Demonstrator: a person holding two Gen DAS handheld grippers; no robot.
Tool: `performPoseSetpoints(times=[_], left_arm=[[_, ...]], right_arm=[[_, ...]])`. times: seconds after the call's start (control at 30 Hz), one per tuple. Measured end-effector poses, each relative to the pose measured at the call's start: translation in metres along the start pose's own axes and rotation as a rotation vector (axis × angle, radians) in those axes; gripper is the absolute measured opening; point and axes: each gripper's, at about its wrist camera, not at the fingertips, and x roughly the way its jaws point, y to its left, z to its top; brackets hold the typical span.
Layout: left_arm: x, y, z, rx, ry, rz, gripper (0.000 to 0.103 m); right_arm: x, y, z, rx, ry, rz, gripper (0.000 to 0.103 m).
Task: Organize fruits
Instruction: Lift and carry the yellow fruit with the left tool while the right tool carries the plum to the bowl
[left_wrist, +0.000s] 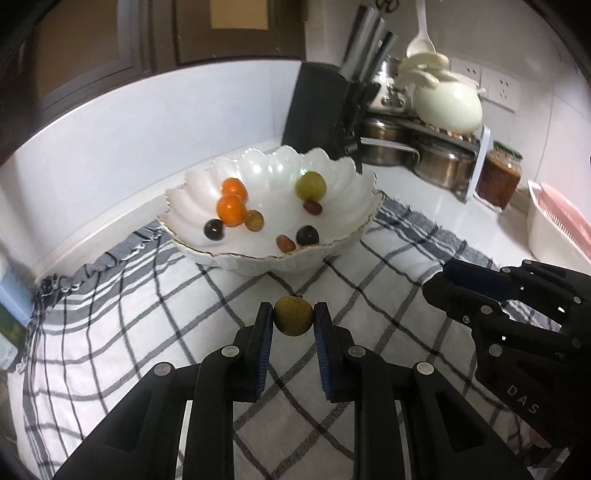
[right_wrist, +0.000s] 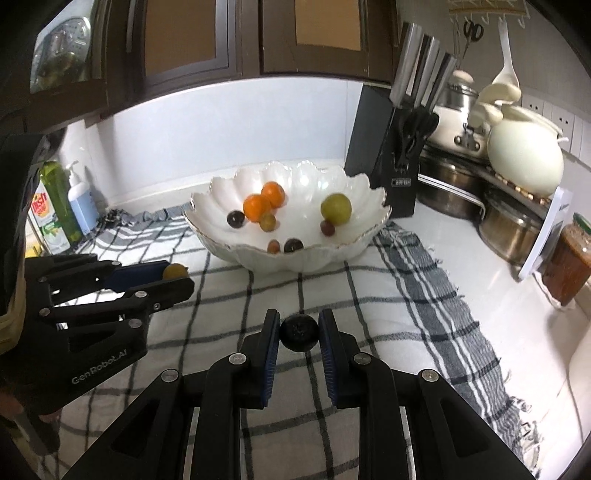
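- Jaws of the left gripper (left_wrist: 293, 319) are closed on a brownish-green fruit (left_wrist: 293, 316), pinched between the blue pads and held above the checked cloth (left_wrist: 147, 314), near side of the bowl.
- Jaws of the right gripper (right_wrist: 298, 330) are clamped on a dark round fruit (right_wrist: 298, 332), also over the cloth.
- A white scalloped bowl (right_wrist: 229, 251) sits on the cloth at its far end; inside lie two orange fruits (right_wrist: 257, 207), a large green fruit (right_wrist: 335, 208) and several small dark and reddish grapes (right_wrist: 293, 245).
- Right of the bowl on the counter (right_wrist: 461, 258) stands a black knife block (right_wrist: 384, 155), with steel pots (right_wrist: 513, 229) and a jar (right_wrist: 567, 258) farther right.
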Motion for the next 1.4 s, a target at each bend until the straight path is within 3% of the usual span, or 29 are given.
performPoseSetpoints(times=[0.47, 0.73, 1.13, 1.4], left_arm=[[-0.037, 0.011, 0.025, -0.06, -0.111, 0.076, 0.023], [-0.038, 0.017, 0.046, -0.084, -0.152, 0.087, 0.023], [-0.01, 0.029, 0.079, -0.111, -0.145, 0.109, 0.023], [0.024, 0.038, 0.094, -0.115, -0.079, 0.119, 0.023]], right_arm=[[-0.023, -0.002, 0.045, -0.029, -0.135, 0.005, 0.023], [-0.018, -0.004, 0.068, -0.033, -0.17, 0.006, 0.023], [0.014, -0.016, 0.104, -0.037, -0.174, -0.002, 0.023], [0.055, -0.023, 0.123, -0.039, -0.112, 0.007, 0.023]])
